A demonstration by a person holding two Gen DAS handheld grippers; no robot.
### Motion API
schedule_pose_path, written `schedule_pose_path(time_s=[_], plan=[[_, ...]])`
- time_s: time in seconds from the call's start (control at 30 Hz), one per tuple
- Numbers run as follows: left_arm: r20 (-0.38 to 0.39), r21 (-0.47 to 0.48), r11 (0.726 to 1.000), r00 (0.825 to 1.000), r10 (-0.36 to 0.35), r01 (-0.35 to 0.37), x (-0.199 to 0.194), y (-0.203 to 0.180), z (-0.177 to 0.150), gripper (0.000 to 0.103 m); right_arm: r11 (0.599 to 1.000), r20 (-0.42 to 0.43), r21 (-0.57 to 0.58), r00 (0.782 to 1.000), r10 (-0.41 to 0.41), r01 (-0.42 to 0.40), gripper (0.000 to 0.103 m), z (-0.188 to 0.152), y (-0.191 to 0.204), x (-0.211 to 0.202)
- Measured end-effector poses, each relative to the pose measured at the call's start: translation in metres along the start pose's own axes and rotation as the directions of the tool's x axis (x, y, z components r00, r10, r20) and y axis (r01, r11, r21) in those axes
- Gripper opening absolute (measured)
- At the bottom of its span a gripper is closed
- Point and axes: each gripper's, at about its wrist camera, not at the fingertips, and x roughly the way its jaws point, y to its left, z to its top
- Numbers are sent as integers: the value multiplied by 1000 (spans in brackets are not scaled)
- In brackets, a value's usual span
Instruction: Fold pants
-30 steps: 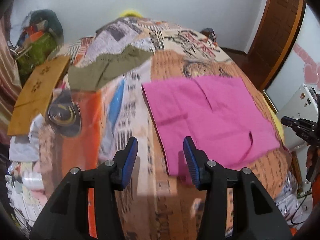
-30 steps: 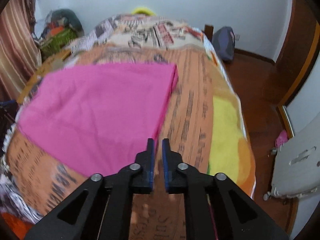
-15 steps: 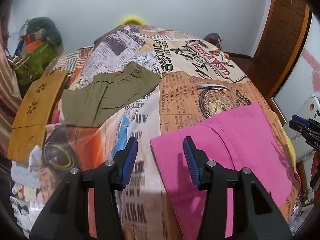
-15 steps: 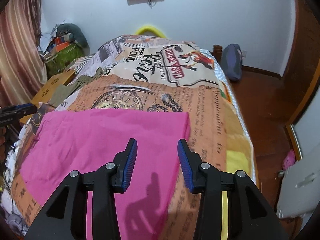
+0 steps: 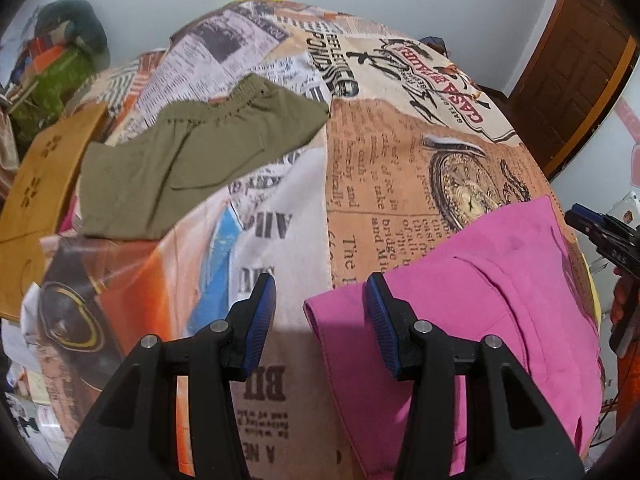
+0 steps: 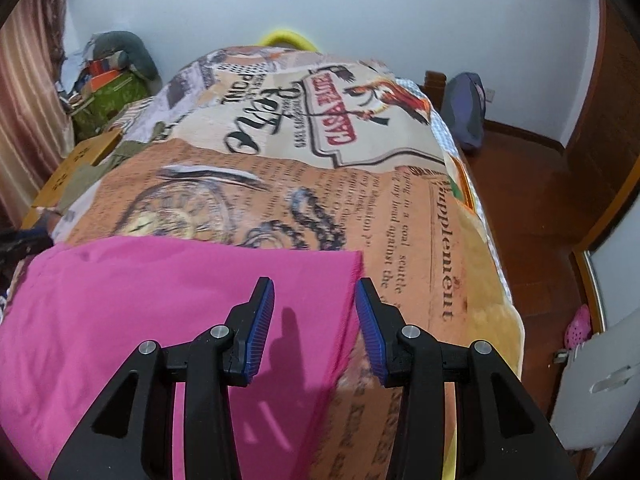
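Note:
Folded pink pants (image 5: 488,312) lie flat on the bed, also in the right wrist view (image 6: 160,312). My left gripper (image 5: 320,320) is open and empty, above the pants' left corner. My right gripper (image 6: 314,320) is open and empty, above the pants' right edge near the far right corner. The right gripper also shows at the right edge of the left wrist view (image 5: 600,232). Olive green pants (image 5: 192,160) lie spread out at the far left of the bed.
The bed carries a newspaper-print cover (image 5: 400,140). A wooden board (image 5: 36,200) and piled bags (image 5: 60,72) sit to the left. A dark bag (image 6: 464,108), wooden floor (image 6: 540,208) and a door (image 5: 572,60) are to the right.
The right gripper opened from shut. Both grippers drew back toward the near edge of the bed, so the pink pants now sit lower in both views.

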Motion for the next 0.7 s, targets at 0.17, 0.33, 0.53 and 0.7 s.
schedule_pose_path(time_s=[0.17,0.33,0.53,0.7], plan=[[-4,-58,997,999,-48,47,5,7,-4,47,1000,-33,19,999,2,-1,39,0,-11,17],[-8,-66,994,996,-84,83,5,5,-4,34,999,-56,39,998,19,-17,39,-1,-15,31],[17,13,1000,1000,-22,22,1,-12,-4,19,996,-68,56,995,79,-75,34,0,-14,44],[64,86,995,997,53,-58,-9,-26,-2,11,999,-66,12,997,38,-37,6,2,-8,51]])
